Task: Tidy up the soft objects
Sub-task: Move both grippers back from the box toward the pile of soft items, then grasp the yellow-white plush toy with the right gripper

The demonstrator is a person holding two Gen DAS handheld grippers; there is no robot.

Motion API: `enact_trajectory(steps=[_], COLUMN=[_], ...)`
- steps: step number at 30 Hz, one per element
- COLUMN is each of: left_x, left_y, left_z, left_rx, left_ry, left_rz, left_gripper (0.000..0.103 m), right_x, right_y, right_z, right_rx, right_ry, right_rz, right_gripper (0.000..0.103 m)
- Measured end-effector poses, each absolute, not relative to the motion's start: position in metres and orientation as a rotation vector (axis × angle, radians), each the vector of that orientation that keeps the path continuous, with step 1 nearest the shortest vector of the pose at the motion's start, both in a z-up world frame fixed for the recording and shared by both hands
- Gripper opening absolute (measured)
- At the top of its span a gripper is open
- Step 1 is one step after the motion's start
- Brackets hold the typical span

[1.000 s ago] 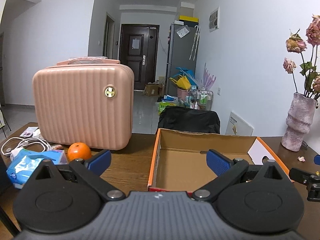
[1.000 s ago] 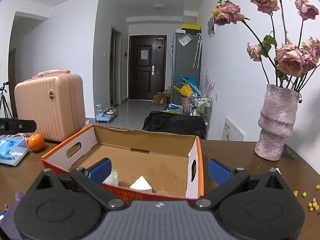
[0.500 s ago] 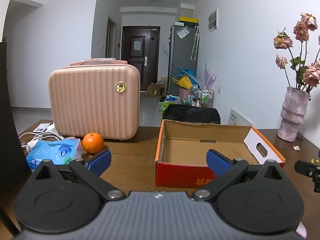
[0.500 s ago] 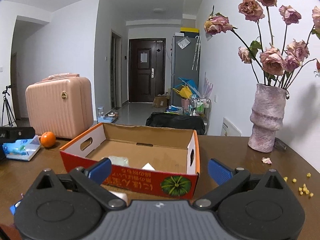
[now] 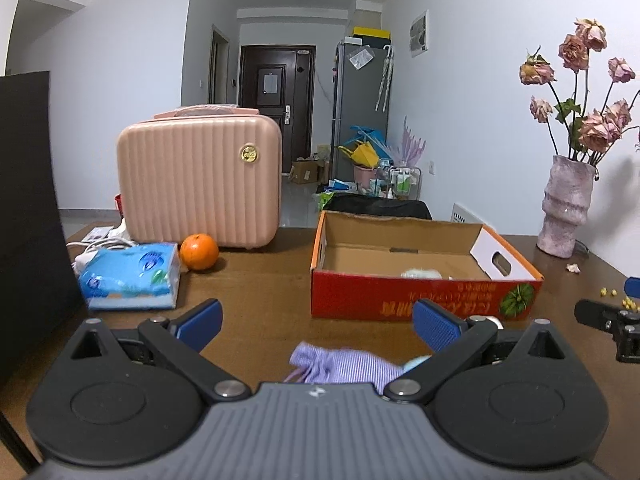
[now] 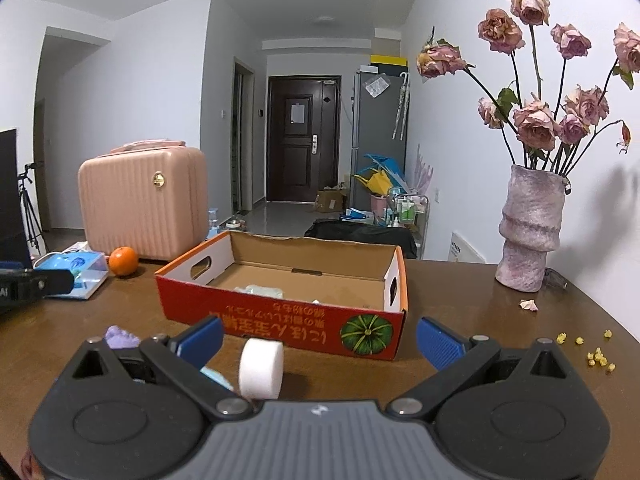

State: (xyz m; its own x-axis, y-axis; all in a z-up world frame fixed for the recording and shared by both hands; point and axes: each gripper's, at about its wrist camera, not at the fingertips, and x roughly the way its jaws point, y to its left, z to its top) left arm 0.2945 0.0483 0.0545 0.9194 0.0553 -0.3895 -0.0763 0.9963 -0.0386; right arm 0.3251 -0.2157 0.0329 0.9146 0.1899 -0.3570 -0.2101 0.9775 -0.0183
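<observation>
A red-and-orange cardboard box [image 5: 424, 300] stands open on the brown table, also in the right wrist view [image 6: 280, 320]. A pale soft item [image 6: 260, 291] lies inside it. A purple striped cloth pouch [image 5: 340, 364] lies on the table just in front of my left gripper [image 5: 318, 322], which is open and empty. A white foam roll [image 6: 261, 364] stands on edge in front of the box, between the fingers of my right gripper [image 6: 320, 338], which is open and empty. The pouch's tip [image 6: 120, 336] shows at the left there.
A pink hard case [image 5: 200, 180], an orange [image 5: 199, 251] and a blue tissue pack [image 5: 130, 276] sit at the left. A vase of dried roses [image 6: 528, 232] stands at the right, with yellow crumbs [image 6: 592, 352] near it. A dark panel [image 5: 28, 220] stands at the far left.
Both grippers have pulled back from the box toward the table's near side. The pouch and foam roll have come into view in front of them.
</observation>
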Motion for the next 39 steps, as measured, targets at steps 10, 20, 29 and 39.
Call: enact_trajectory(steps=[10,20,29,39], left_x=[0.246,0.218,0.209,0.209], left_y=[0.053,0.051,0.05,0.061], left_z=[0.045,0.034,0.023,0.014], left_rx=[-0.055,-0.051,-0.06,-0.076], left_ry=[0.419,0.453,0.476,0.501], left_rz=[0.079,0.074,0.068,0.088], left_gripper=[0.103,0.103,0.103,0.103], right_x=[0.281,0.245,0.233,0.244], right_y=[-0.21,-0.203,-0.196,-0.173], right_z=[0.026,0.014,0.001,-0.016], right_rx=[-0.092,-0.128,-0.148,-0.219], right_ry=[0.367,0.395,0.439,0.5], right_rz=[0.237,0.281,0.313,0.37], right_gripper=[0.103,0.103,0.103,0.101])
